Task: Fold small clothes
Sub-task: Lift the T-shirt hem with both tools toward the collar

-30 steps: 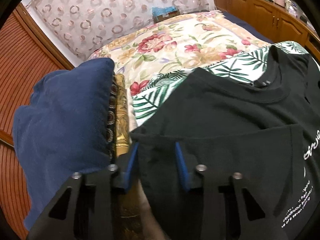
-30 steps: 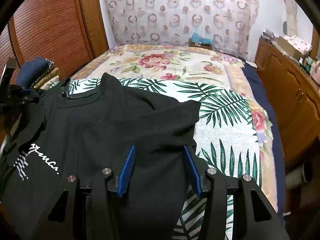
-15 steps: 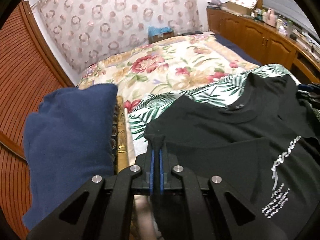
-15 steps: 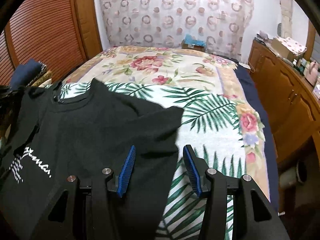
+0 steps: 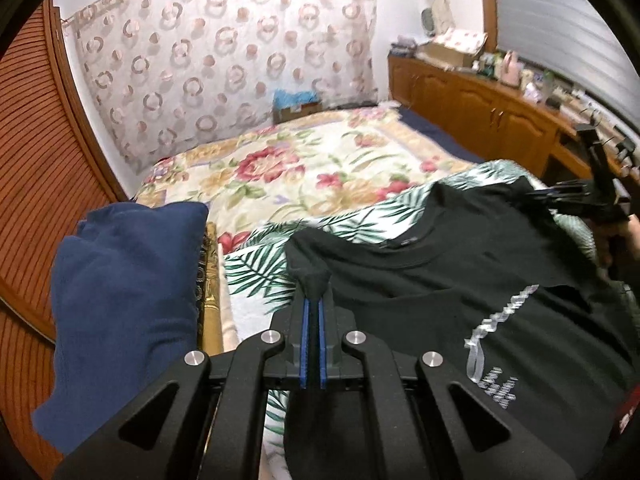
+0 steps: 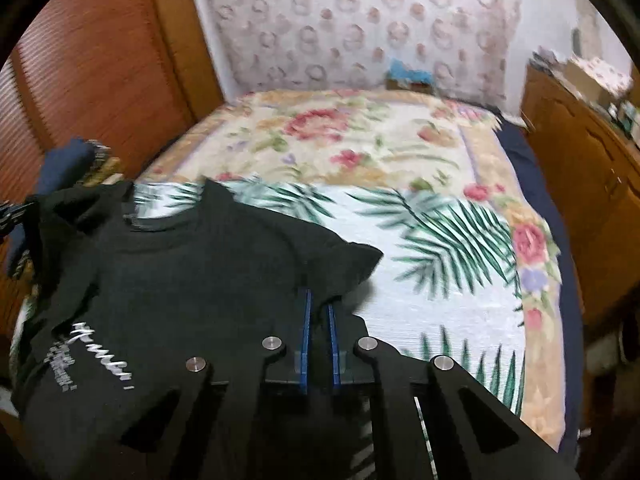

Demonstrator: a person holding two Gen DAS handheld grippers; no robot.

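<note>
Both of my grabbers have changed since a moment ago; they stood open over the black shirt, and now each is pinched tight on its cloth, and the left side has come up off the bed. My left hand-held gripper is shut on a little bunch at the shirt's left shoulder; my right hand-held gripper is shut on a fold by the right sleeve.

I think the cloth could slip out, because each pinch holds only a small bit; a fast pull could also drag the palm-leaf blanket along, or bump the blue pile just beside the shirt.

That shirt lies on the blanket at the near end of the bed; its collar points away from me, toward the curtain, and its long way runs from collar back to me.
</note>
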